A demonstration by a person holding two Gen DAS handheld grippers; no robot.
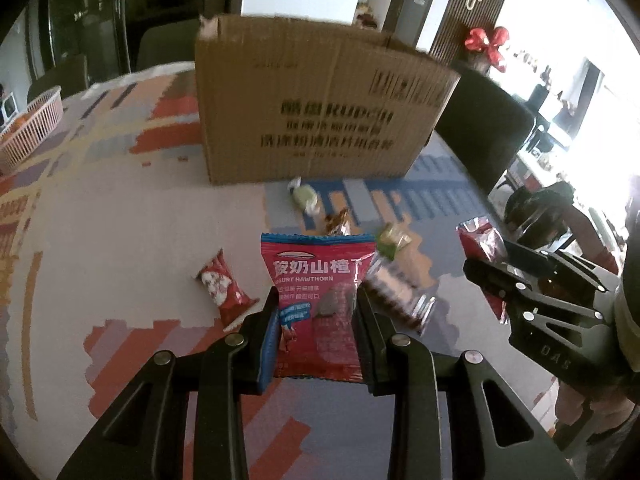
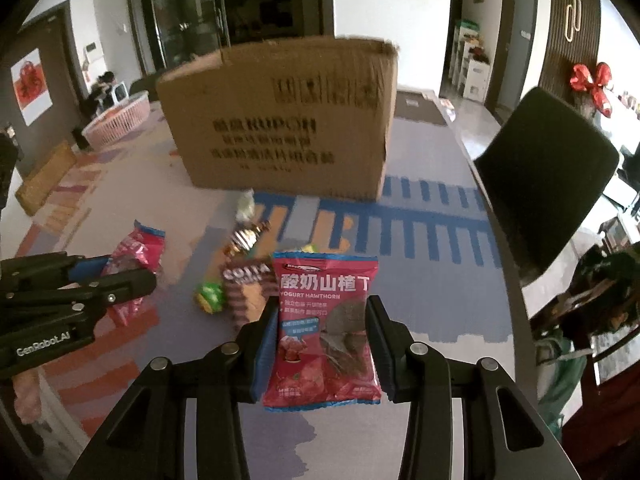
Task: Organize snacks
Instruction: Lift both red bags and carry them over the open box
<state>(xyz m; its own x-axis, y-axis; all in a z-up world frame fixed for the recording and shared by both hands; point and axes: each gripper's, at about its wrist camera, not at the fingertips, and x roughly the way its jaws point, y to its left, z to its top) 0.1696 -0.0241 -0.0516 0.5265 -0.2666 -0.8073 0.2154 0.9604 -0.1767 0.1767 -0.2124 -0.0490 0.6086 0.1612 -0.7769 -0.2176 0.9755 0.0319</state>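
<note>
My left gripper [image 1: 316, 312] is shut on a red yogurt hawthorn packet [image 1: 316, 280], held above the table. My right gripper [image 2: 322, 320] is shut on a second red yogurt hawthorn packet [image 2: 326, 320]. Each gripper shows in the other's view: the right gripper [image 1: 492, 268] at the right, the left gripper [image 2: 132, 276] at the left. A brown cardboard box [image 1: 316, 100] stands behind the snacks, also in the right wrist view [image 2: 280, 120]. Loose on the table lie a brown biscuit packet [image 1: 396, 296], a red candy packet [image 1: 224, 288], a green candy [image 1: 304, 196] and a lime-green candy [image 2: 210, 298].
A patterned cloth [image 1: 120, 220] covers the table. A pink basket [image 1: 32, 124] stands at the far left edge. A dark chair [image 2: 548, 176] stands by the table's right side. A striped brown candy [image 2: 244, 238] lies in front of the box.
</note>
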